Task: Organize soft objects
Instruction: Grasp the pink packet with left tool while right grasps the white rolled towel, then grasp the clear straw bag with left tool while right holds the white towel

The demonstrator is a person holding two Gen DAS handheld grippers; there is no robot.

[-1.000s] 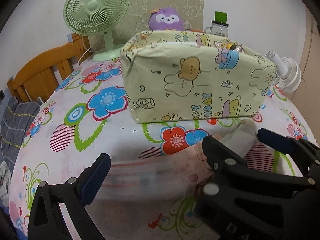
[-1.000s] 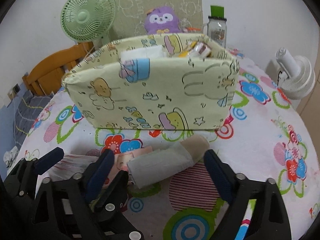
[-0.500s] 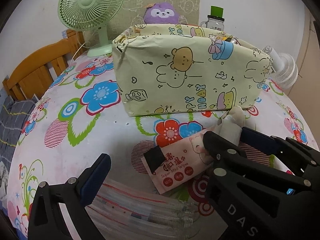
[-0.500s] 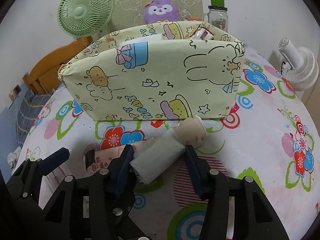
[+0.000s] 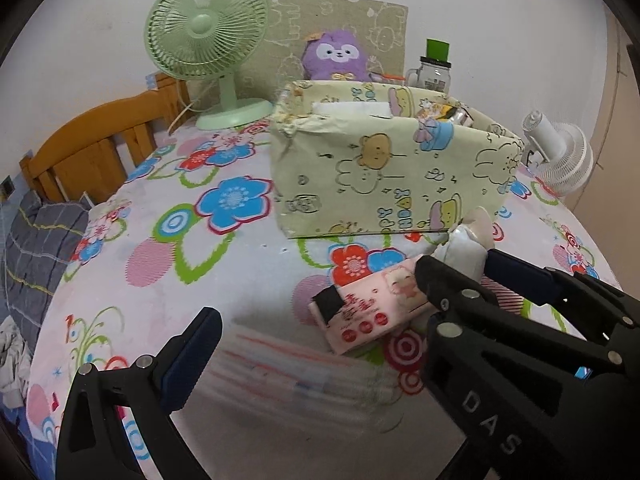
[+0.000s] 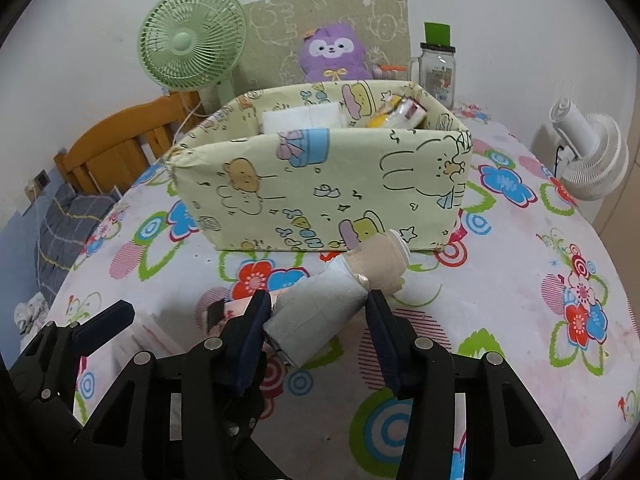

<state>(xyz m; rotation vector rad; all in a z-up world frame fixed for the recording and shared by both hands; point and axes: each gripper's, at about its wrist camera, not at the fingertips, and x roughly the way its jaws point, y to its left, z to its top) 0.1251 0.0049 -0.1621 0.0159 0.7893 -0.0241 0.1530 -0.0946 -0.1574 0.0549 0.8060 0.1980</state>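
My right gripper (image 6: 316,312) is shut on a grey and beige bandage roll (image 6: 332,300) and holds it just above the flowered tablecloth, in front of the yellow cartoon-print storage box (image 6: 320,188). The roll also shows in the left wrist view (image 5: 466,248), between the right gripper's fingers (image 5: 520,276). My left gripper (image 5: 316,304) is open and empty over a clear pack of face masks (image 5: 304,372). A pink wet-wipes pack (image 5: 372,304) lies between the masks and the roll. The box (image 5: 392,184) holds white tissues (image 6: 304,118) and snack packets (image 6: 400,114).
A green desk fan (image 5: 208,40), a purple plush (image 5: 340,56) and a glass jar with a green lid (image 5: 434,68) stand behind the box. A white fan (image 6: 588,152) lies at the right table edge. A wooden chair back (image 5: 92,152) is on the left.
My right gripper has closed on the bandage roll and lifted it slightly. My left gripper has pulled back and up, so the mask pack and wipes pack now show in front of it.
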